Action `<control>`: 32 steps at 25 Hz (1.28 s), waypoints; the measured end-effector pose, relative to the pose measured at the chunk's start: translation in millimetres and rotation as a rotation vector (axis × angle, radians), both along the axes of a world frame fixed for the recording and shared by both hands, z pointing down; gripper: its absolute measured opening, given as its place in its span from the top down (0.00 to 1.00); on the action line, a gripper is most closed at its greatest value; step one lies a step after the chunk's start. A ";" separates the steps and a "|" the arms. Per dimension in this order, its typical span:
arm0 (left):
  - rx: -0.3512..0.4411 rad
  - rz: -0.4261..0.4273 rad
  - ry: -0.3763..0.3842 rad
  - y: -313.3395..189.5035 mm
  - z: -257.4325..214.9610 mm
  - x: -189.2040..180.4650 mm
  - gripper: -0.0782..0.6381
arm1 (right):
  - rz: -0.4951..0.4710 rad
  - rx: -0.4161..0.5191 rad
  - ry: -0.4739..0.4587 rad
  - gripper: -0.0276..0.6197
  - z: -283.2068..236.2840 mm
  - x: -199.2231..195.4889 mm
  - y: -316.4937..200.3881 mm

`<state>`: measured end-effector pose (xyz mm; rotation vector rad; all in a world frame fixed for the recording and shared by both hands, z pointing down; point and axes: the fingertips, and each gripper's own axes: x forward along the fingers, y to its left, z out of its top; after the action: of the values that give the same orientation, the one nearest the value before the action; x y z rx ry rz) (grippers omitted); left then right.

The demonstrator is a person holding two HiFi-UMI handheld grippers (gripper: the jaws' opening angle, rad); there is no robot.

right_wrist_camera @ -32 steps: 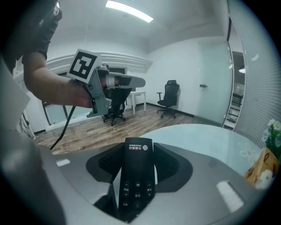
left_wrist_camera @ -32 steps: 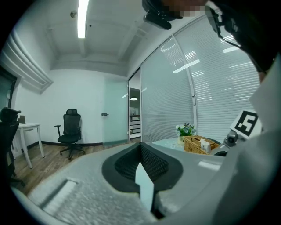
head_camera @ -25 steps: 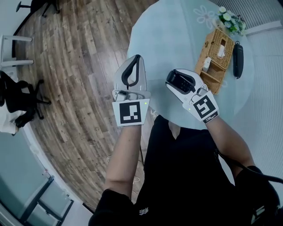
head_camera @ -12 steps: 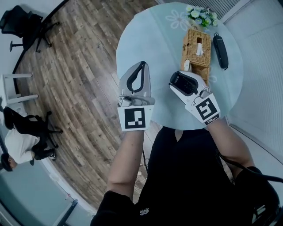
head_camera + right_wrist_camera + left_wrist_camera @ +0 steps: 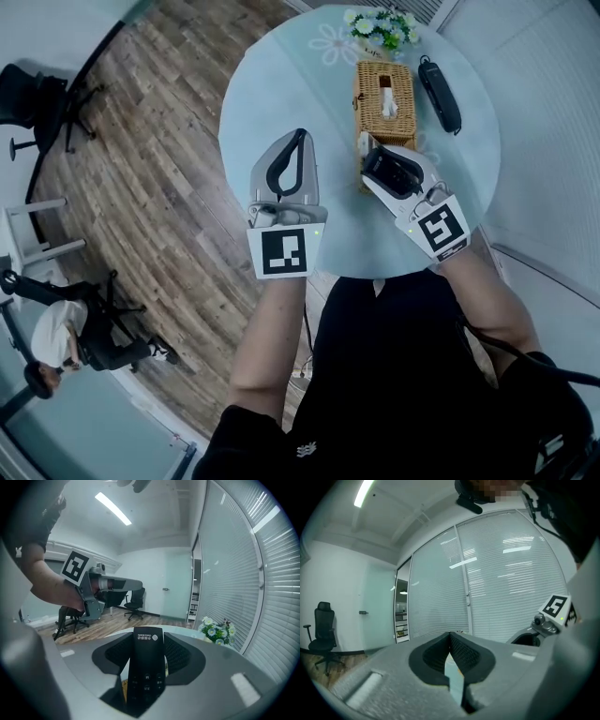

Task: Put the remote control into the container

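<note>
Right tongs (image 5: 375, 159) clench the slim black remote control (image 5: 147, 667) near the woven container (image 5: 358, 94); left tongs (image 5: 298, 141) pinched together.

Slim black plastic remote (image 5: 146, 667), tan woven wicker container (image 5: 384, 89), pale blue round table (image 5: 281, 94) with white daisy print, brown plank floor (image 5: 159, 141).

Wicker container (image 5: 364, 94) partly behind right claw (image 5: 380, 159)

Bright, even lgt; fisheye-warped edges.
</note>
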<state>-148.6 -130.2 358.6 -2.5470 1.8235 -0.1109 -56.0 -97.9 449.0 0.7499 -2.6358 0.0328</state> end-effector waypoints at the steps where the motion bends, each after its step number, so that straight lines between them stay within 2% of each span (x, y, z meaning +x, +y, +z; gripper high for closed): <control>1: -0.005 0.006 0.000 -2.4 1.4 3.8 0.89 | 0.012 -0.002 -0.006 0.63 1.9 4.5 -2.9; 10: -0.042 0.030 -0.010 -16.4 15.5 22.4 0.89 | 0.026 -0.024 -0.021 0.63 17.7 21.9 -14.8; 21: -0.087 0.008 -0.024 -23.1 38.3 29.3 0.89 | -0.064 0.015 -0.029 0.63 33.2 19.7 -16.6; 32: -0.089 -0.012 -0.020 -26.0 38.5 34.8 0.89 | -0.095 0.005 -0.048 0.63 33.7 14.7 -14.3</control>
<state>-113.9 -156.2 397.1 -2.5829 1.8675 -0.2215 -41.3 -112.2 482.7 0.6321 -2.7146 0.0177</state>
